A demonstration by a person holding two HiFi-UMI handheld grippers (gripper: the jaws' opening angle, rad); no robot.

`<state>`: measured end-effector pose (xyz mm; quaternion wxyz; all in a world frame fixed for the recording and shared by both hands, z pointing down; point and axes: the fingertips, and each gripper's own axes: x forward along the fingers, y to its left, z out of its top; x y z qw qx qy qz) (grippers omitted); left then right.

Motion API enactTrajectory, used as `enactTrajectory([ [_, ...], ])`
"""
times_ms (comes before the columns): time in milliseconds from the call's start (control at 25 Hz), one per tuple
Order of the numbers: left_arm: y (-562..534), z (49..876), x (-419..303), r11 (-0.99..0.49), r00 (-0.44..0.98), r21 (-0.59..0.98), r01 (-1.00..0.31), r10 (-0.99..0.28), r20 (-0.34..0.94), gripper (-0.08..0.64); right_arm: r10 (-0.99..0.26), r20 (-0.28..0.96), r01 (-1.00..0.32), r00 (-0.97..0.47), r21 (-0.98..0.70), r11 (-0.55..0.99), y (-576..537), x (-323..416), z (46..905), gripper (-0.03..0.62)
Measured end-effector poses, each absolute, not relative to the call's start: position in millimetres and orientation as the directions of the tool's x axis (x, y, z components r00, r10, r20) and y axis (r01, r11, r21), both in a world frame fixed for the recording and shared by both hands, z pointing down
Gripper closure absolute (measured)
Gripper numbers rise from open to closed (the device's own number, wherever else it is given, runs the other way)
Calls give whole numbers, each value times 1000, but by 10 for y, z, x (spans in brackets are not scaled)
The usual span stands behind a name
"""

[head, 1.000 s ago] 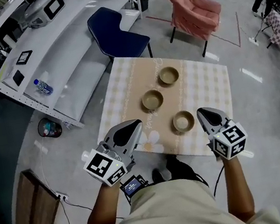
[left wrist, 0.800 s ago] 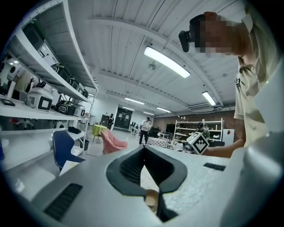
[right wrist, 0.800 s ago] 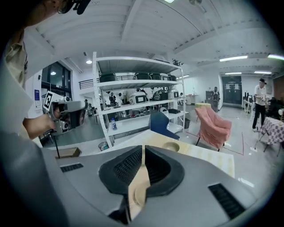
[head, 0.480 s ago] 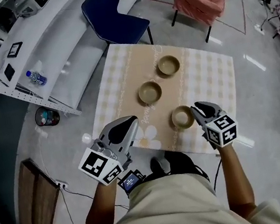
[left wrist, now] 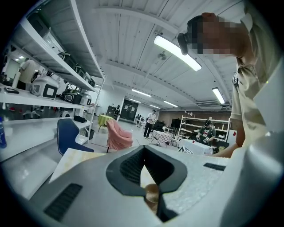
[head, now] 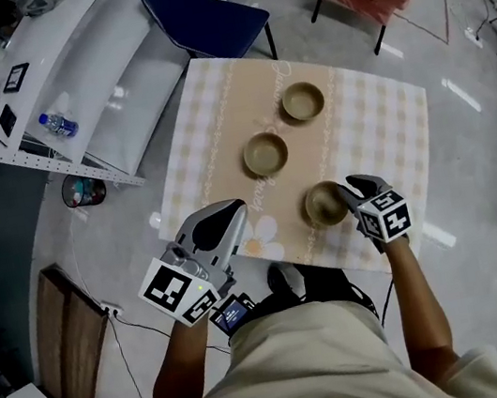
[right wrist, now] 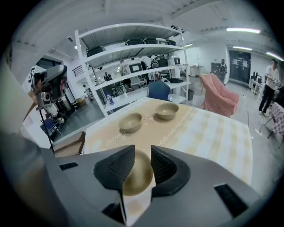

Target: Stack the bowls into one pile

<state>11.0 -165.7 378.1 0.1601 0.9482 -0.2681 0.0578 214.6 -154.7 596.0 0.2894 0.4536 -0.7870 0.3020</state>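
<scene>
Three round tan bowls stand apart, unstacked, on a surface (head: 378,123) covered by a beige-and-white checked cloth. The near bowl (head: 324,206) sits by the front edge, with the middle bowl (head: 265,154) and the far bowl (head: 303,101) behind it. The right gripper (head: 351,194) tilts down at the near bowl; its jaws are opening, the bowl shows between them and the pads are clear of it. The left gripper (head: 232,211) hangs over the cloth's front-left edge, its jaws closed together and empty.
</scene>
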Motion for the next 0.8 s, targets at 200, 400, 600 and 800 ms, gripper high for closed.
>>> enactTrajectory([
  [200, -1708, 3868, 165, -796, 844, 283, -536, -493, 211, 555, -476, 767, -881, -430, -241, 407, -1531, 2179, 6282, 483],
  [400, -1758, 3957, 161, -778, 832, 294, -555, -511, 216, 554, -421, 795, -873, -437, -264, 409, -1533, 2176, 6556, 483],
  [600, -1822, 4042, 152, -766, 829, 319, -559, -513, 222, 554, -372, 822, -875, -431, -281, 394, -1518, 2204, 6685, 483],
  [800, -1884, 4112, 120, -753, 824, 334, -566, -519, 226, 555, -330, 839, -875, -432, -300, 381, -1522, 2199, 6763, 563],
])
